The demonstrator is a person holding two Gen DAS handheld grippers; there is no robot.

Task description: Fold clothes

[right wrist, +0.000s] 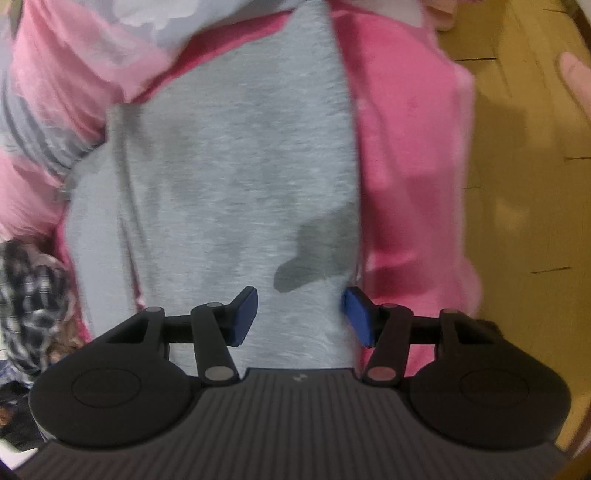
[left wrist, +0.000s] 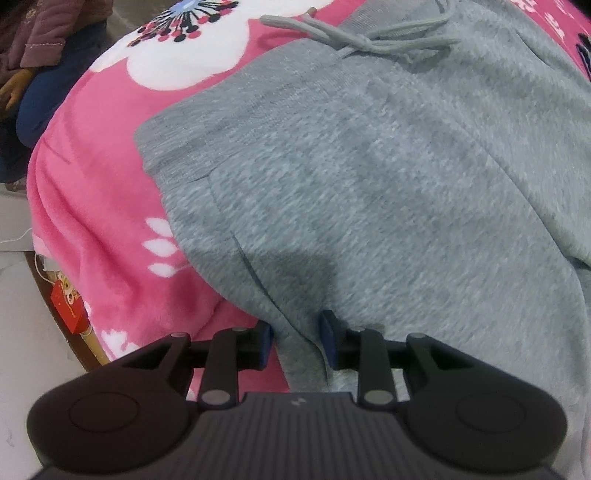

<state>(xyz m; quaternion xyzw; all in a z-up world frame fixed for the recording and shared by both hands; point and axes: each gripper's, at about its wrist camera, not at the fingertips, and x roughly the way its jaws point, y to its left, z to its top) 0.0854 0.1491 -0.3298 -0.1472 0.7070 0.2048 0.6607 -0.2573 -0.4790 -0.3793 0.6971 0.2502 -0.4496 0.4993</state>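
Note:
Grey fleece pants (left wrist: 369,177) lie spread on a pink flowered blanket (left wrist: 92,192), with their drawstring (left wrist: 354,37) at the far end. My left gripper (left wrist: 298,341) is at the pants' near left edge. Its blue pads (left wrist: 330,338) stand close together with a fold of the grey fabric pinched between them. In the right wrist view a long grey pant leg (right wrist: 240,166) runs away from me over the pink blanket (right wrist: 406,184). My right gripper (right wrist: 300,317) hovers over the leg's near end, open, with its right pad (right wrist: 356,314) at the leg's right edge.
A seated person in a mauve jacket (left wrist: 40,33) is at the far left, beside the bed. A red box (left wrist: 68,302) stands on the floor below the blanket's edge. Wooden floor (right wrist: 524,221) lies right of the bed, and a hand (right wrist: 576,81) shows there. Checked cloth (right wrist: 29,302) lies at the left.

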